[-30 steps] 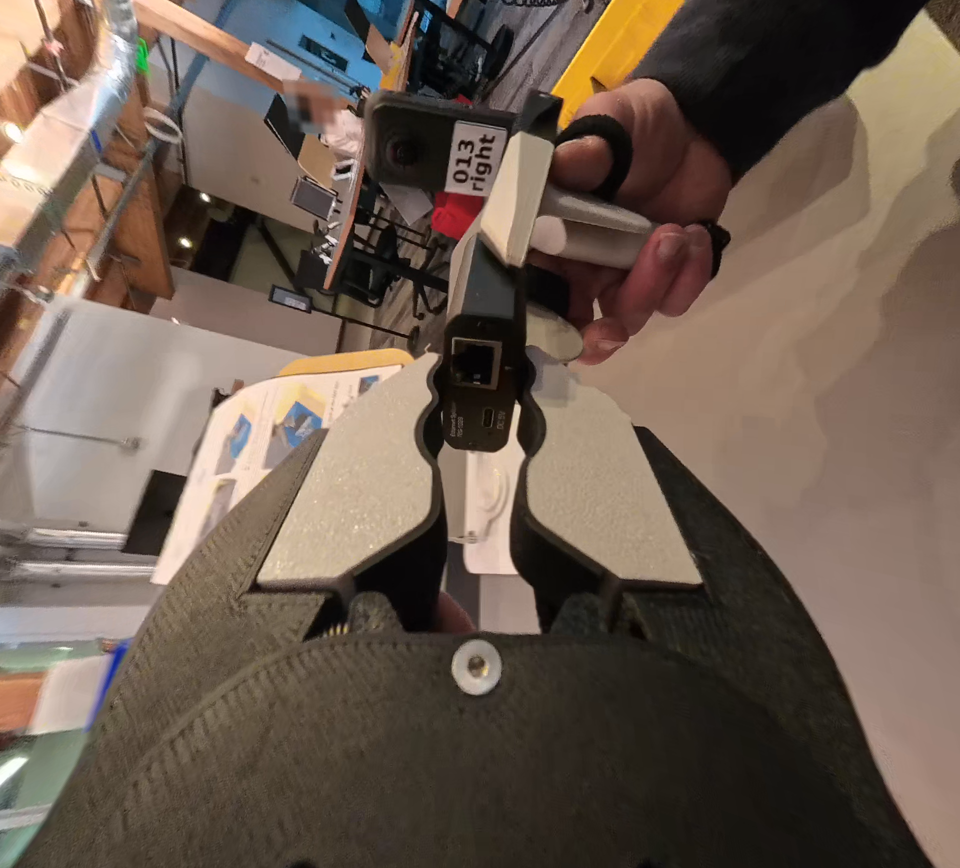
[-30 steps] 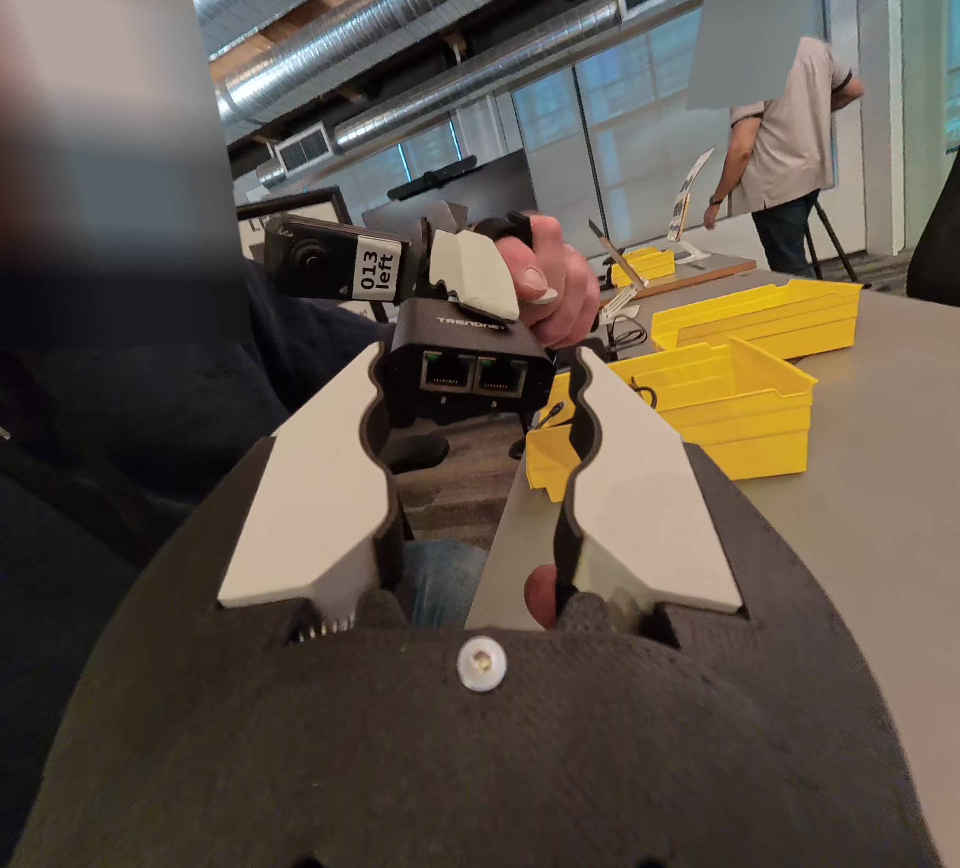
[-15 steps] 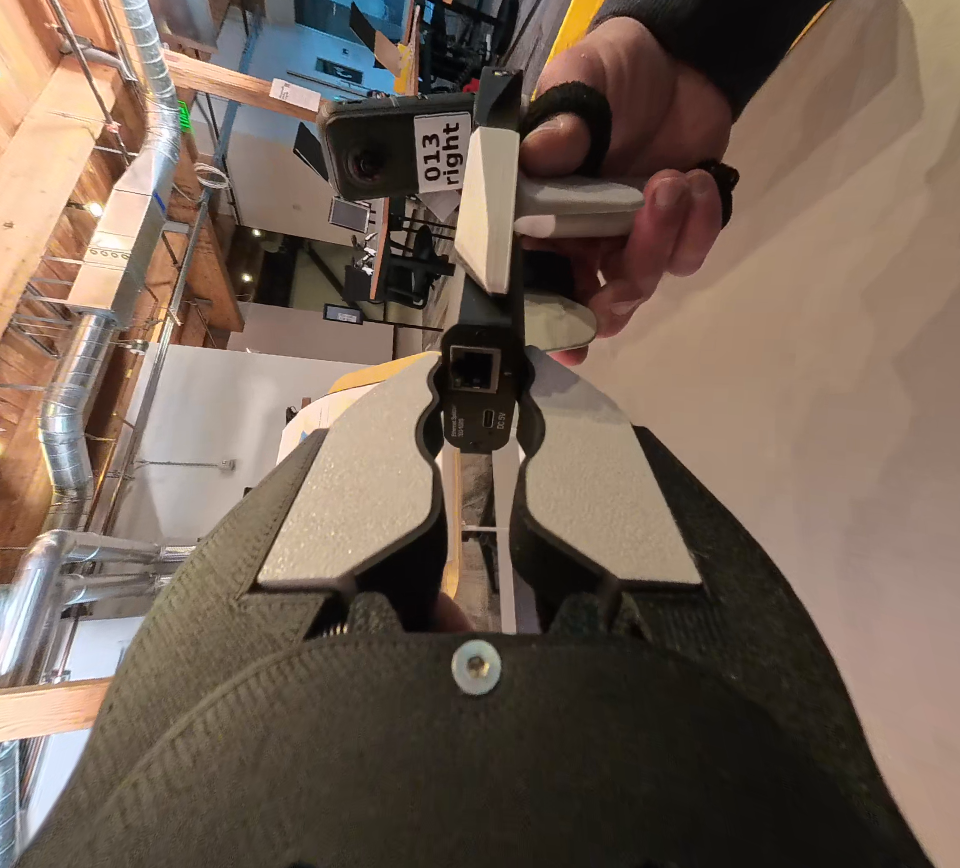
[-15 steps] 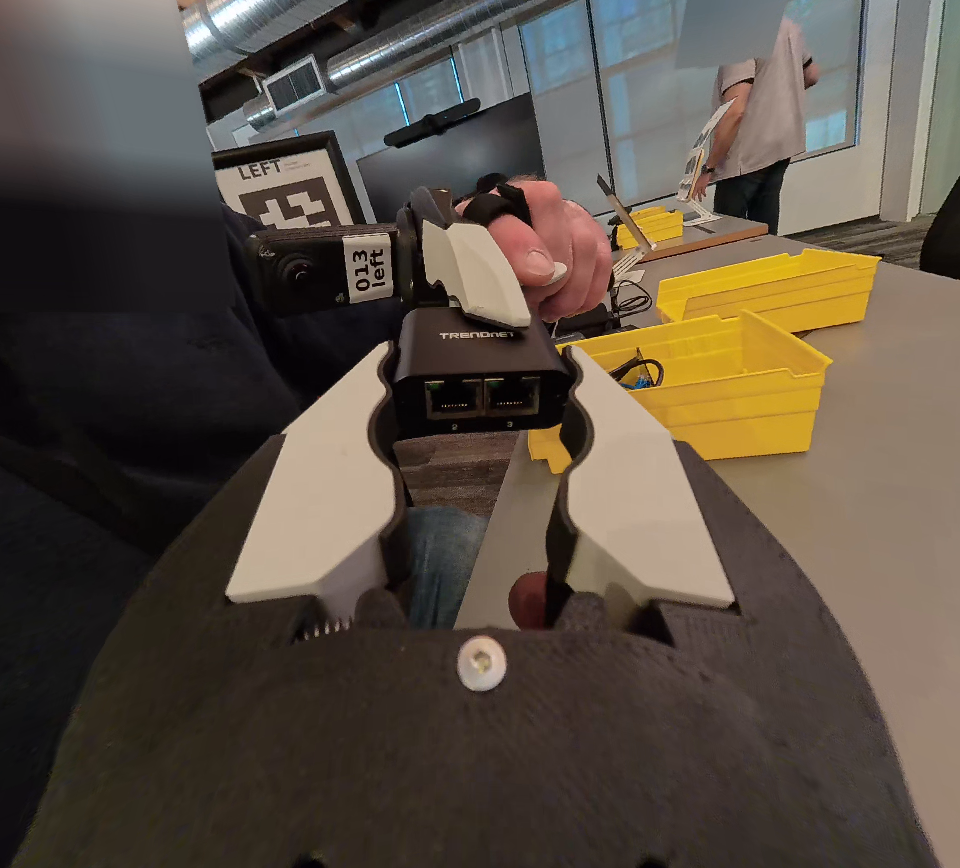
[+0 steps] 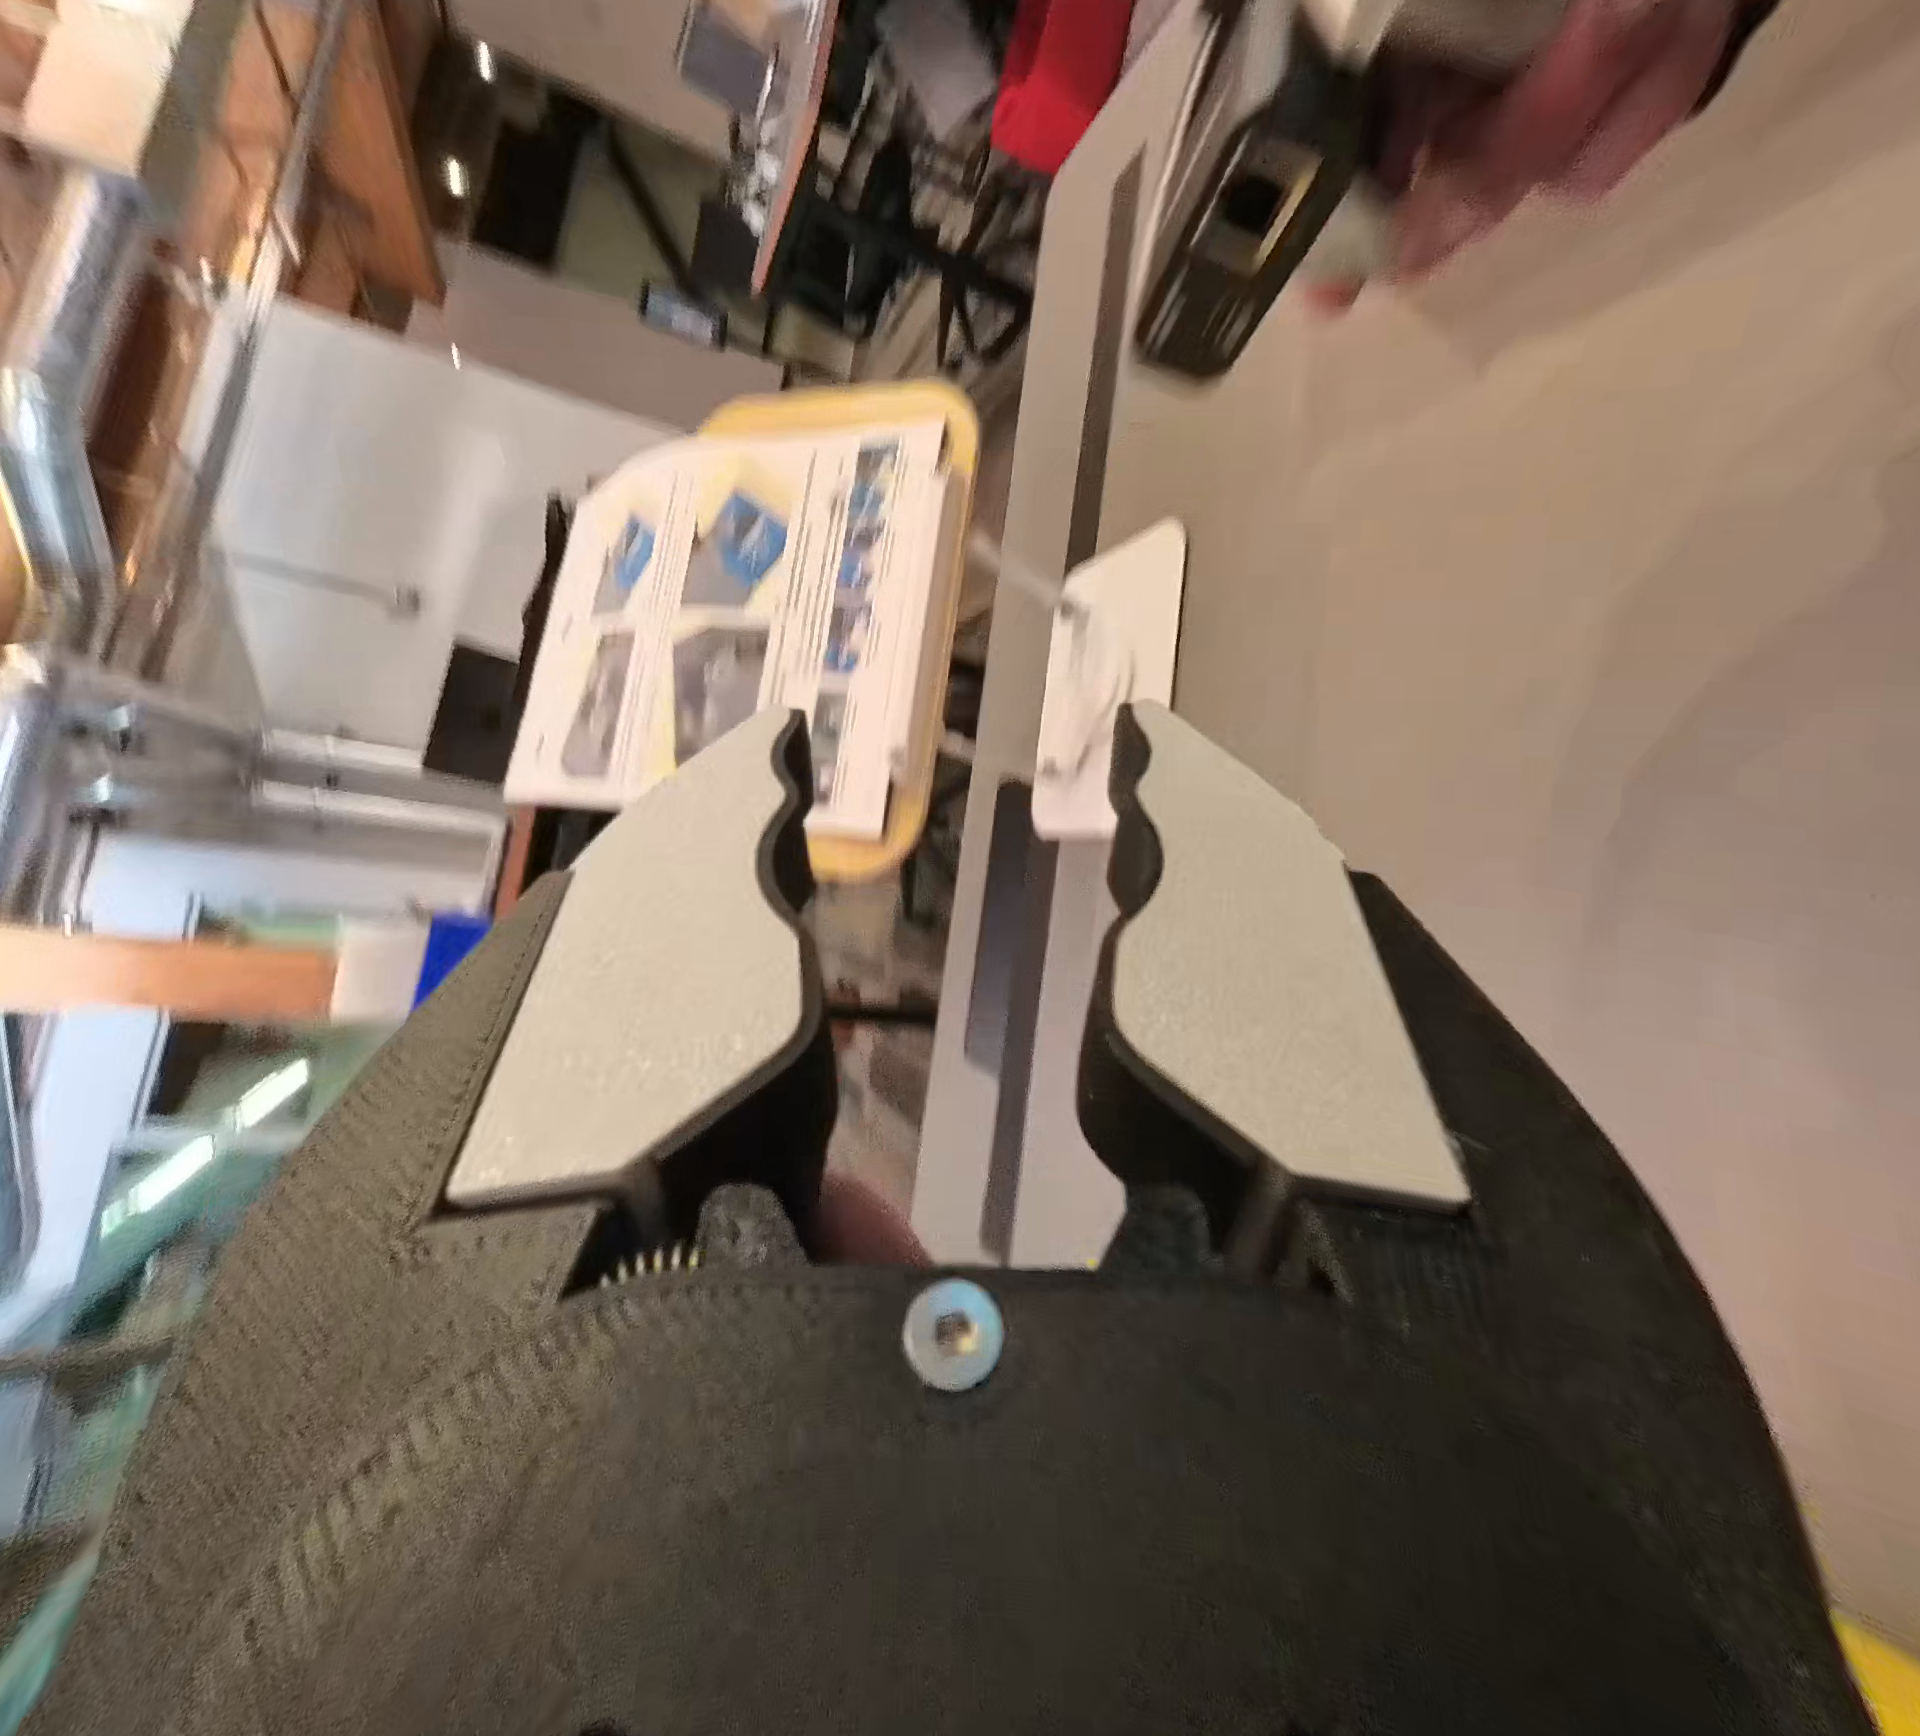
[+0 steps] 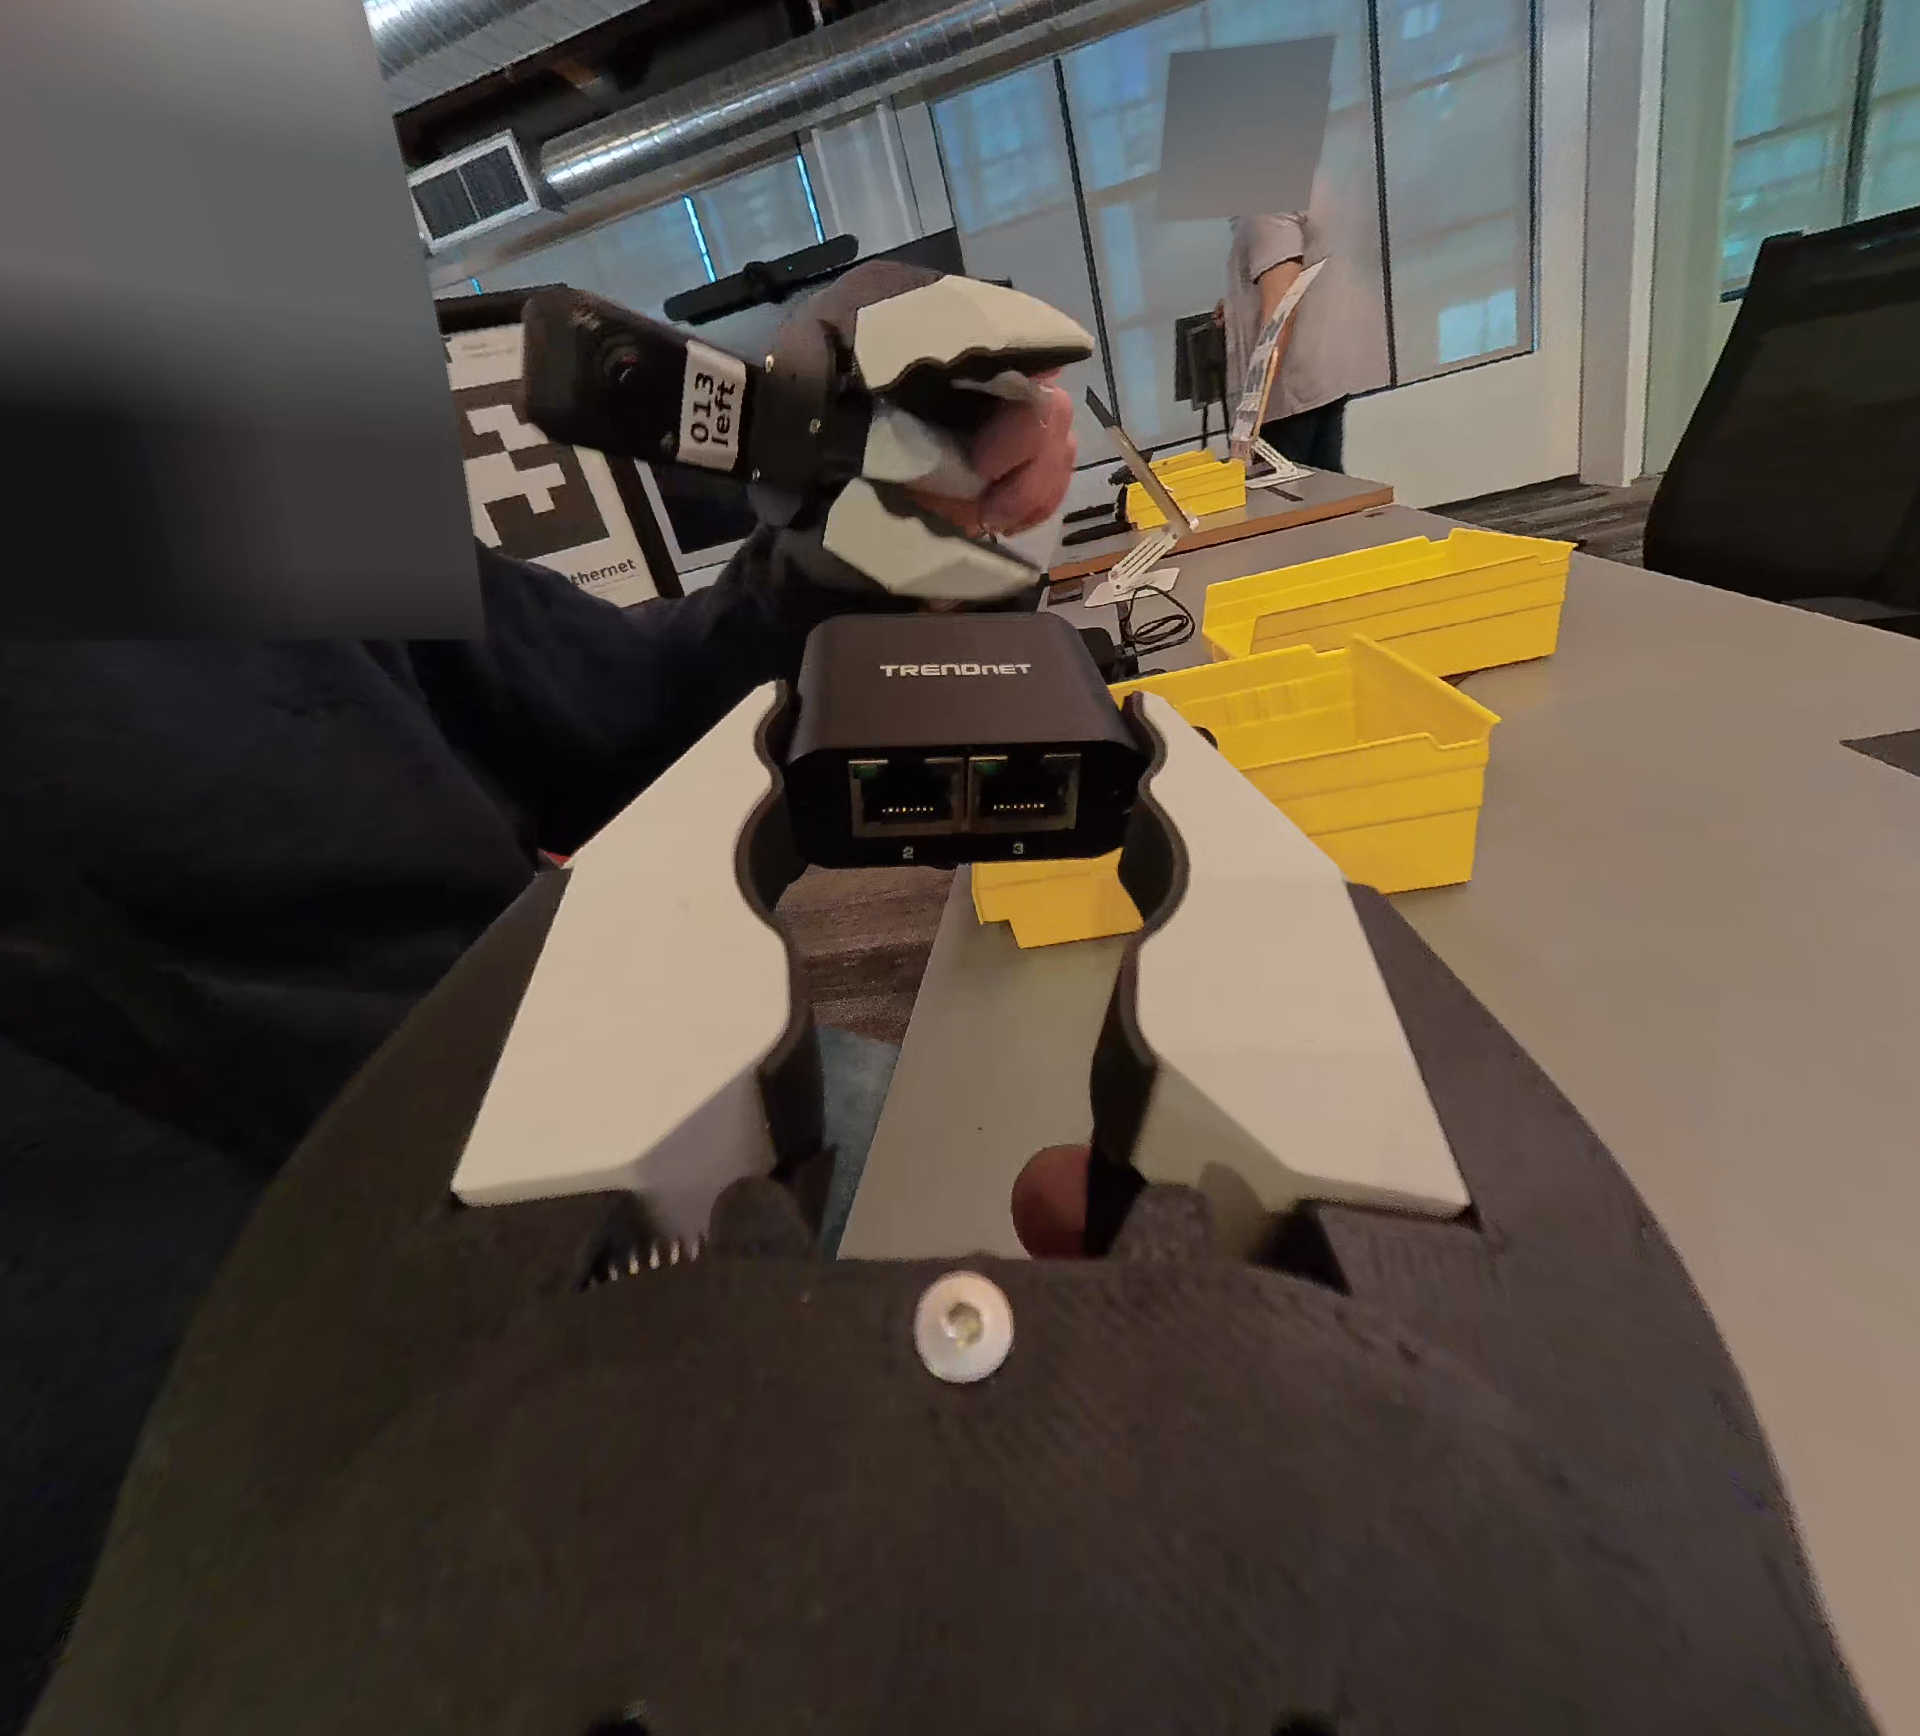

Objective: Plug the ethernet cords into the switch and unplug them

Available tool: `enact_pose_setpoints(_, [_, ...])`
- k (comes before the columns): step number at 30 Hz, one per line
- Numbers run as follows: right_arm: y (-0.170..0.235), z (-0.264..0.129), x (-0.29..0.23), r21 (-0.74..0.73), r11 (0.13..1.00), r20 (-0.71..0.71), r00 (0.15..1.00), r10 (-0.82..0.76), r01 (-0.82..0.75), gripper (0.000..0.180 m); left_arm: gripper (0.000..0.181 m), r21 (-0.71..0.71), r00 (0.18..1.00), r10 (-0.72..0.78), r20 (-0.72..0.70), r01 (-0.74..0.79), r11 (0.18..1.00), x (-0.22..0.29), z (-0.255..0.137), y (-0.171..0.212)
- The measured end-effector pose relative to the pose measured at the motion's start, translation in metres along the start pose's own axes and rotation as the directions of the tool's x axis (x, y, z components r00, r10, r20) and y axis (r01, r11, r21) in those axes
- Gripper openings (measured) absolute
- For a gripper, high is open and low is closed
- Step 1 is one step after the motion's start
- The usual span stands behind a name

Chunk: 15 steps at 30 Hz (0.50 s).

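A small black switch (image 6: 961, 751) with two empty ports facing me sits between the fingers of my right gripper (image 6: 961, 720), which is shut on its sides and holds it above the table edge. My left gripper (image 5: 956, 730) is open and empty. In the right wrist view the left gripper (image 6: 1049, 460) hangs open, above and behind the switch. In the blurred left wrist view the switch (image 5: 1236, 232) shows at the upper right, in the right gripper. No cord is plugged into the ports I see.
Two yellow bins (image 6: 1340, 751) (image 6: 1392, 595) stand on the grey table (image 6: 1662, 855), with a black cable (image 6: 1153, 621) behind the switch. A person (image 6: 1283, 315) stands at the back. A leaflet stand (image 5: 748, 626) is by the table edge.
My left gripper has let go of the switch, opened and drawn away from it. My right gripper has closed on the switch and now holds it alone.
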State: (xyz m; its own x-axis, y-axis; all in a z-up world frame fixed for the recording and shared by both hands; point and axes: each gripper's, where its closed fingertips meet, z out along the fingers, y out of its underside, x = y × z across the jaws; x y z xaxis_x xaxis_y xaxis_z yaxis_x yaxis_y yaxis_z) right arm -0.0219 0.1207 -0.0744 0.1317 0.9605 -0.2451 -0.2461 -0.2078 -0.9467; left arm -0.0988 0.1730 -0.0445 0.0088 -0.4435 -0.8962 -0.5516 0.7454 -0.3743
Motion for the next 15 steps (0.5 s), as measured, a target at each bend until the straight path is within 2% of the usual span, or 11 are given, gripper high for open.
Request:
enact_pose_setpoints(4, [0.003,-0.008,0.003,0.008,1.0,-0.024,1.0,0.006,-0.006,0.061,0.046,-0.26,0.997,-0.073,0.034,0.08,0.962,-0.004,-0.052,0.079])
enact_pose_setpoints(7, [0.006,-0.009,0.007,0.005,1.0,-0.038,0.999,0.005,-0.005,0.061,0.042,-0.476,0.992,-0.125,-0.003,0.108,0.873,0.024,-0.092,0.144])
enact_pose_setpoints(10, [0.013,-0.007,0.01,-0.013,1.0,-0.044,0.999,0.009,-0.01,0.061,0.042,-0.569,0.976,-0.216,-0.022,0.165,0.806,0.055,-0.118,0.185])
enact_pose_setpoints(15, [0.024,0.0,0.012,-0.049,0.999,-0.05,0.999,0.009,-0.012,0.061,0.041,-0.66,0.956,-0.294,0.008,0.226,0.717,0.082,-0.147,0.224])
